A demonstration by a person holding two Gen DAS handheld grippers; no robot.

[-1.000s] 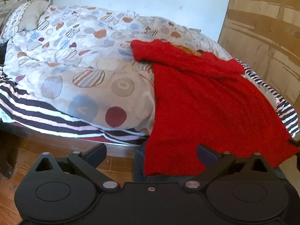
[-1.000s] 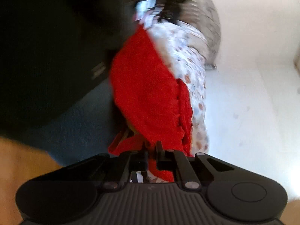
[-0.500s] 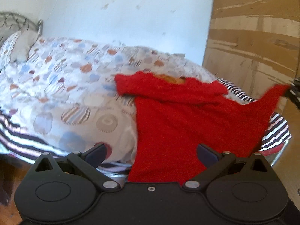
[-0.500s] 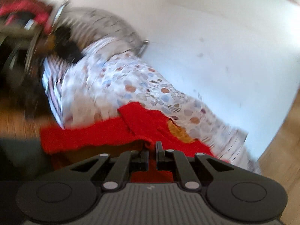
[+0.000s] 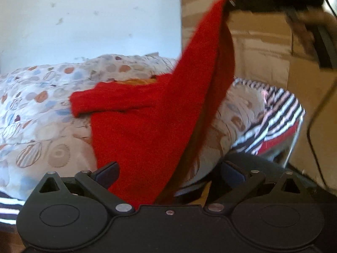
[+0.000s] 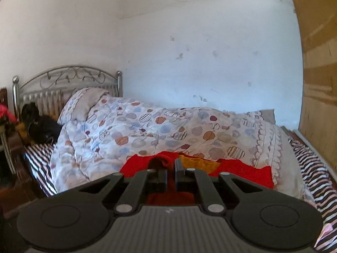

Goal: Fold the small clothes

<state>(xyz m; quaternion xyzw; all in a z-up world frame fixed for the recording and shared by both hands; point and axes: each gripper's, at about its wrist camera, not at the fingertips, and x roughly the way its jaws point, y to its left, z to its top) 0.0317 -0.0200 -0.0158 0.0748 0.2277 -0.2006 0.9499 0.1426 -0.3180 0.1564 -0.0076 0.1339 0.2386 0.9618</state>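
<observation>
Nearest, the left claw (image 5: 168,172) stands wide apart, empty, the red garment (image 5: 151,122) hanging between its fingers. Beyond, the right claw (image 6: 171,174) is clamped on a lifted corner. The rest lies on the bed's quilt (image 6: 168,126). Likely mid-fold; next, carry that corner across.

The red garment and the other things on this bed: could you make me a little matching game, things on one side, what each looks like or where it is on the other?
Things:
1. red garment
2. quilt
3. sheet
4. headboard

Descriptions:
A. dark and light stripes, under the quilt
B. one corner lifted high, pinched by the right gripper
C. silvery metal with scrollwork, at the pillow end
D. pale with coloured circles

Pairs: 1-B, 2-D, 3-A, 4-C
</observation>
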